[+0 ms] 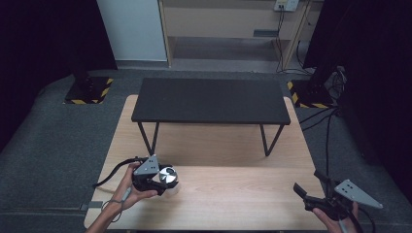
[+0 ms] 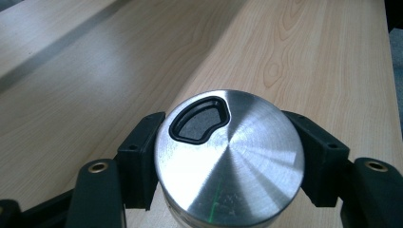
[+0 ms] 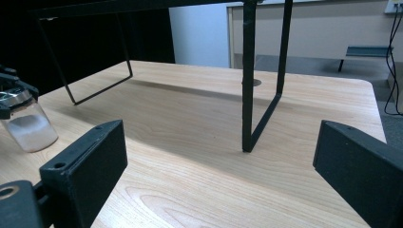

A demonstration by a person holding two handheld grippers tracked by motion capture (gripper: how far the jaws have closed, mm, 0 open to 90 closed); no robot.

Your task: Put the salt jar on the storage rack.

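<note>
Near the table's [image 1: 214, 194] front edge, the left gripper [image 2: 228, 156] was clamped on the shaker's [image 2: 229, 154] lid. The right gripper [image 3: 218, 180], jaws apart, held nothing by the right edge. Bare wood lay between; the black shelf [image 1: 211, 101] stood beyond.

My small clear glass shaker jar [image 2: 228, 161] with a brushed-metal lid stands upright on the wooden table [image 1: 243, 194], holding white powder.

Tabletop [image 1: 243, 194] open between hands; black stand [image 1: 211, 101] blocks far half.
</note>
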